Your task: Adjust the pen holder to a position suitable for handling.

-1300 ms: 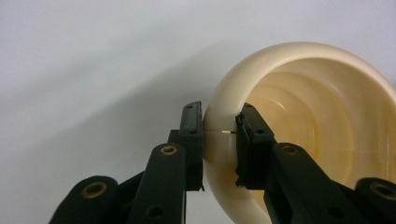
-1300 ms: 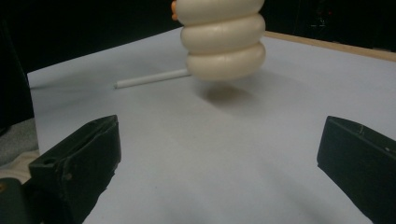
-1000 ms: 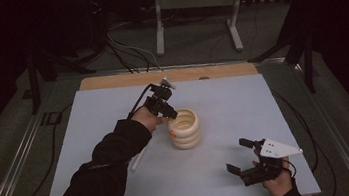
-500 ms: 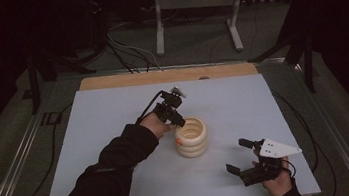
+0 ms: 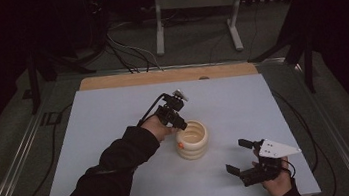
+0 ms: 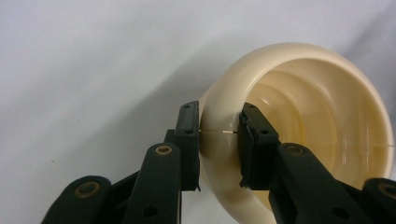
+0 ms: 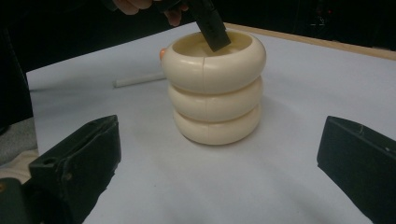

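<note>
Cream ribbed cup (image 5: 192, 139), three stacked bulges, stands upright on the pale blue mat (image 5: 114, 115), slightly below and right of frame centre in the high view. Open mouth faces up. A small orange spot (image 5: 181, 145) shows on its left flank; cannot tell what it is.

Left gripper (image 5: 179, 122) comes in from the left of the cup, tilted down onto the near-left part of the rim. In the left gripper view one jaw stands outside the cup wall and the other inside the mouth, the rim wall (image 6: 219, 135) between them. The jaws have just been opening; a thin gap shows at the outer pad, so the grip looks slackened, pads straddling the wall rather than pressing it. In the right gripper view the inner jaw dips into the cup mouth at upper centre of the frame.

Right gripper (image 5: 243, 160) sits at lower right of the high view, well apart from the cup, resting low over the mat. Jaws spread wide, nothing between them; its own view looks between them at the cup (image 7: 215, 84).

A thin white stick (image 7: 137, 80) lies on the mat behind and left of the cup in the right gripper view. A wooden strip (image 5: 167, 76) borders the mat's far edge.
</note>
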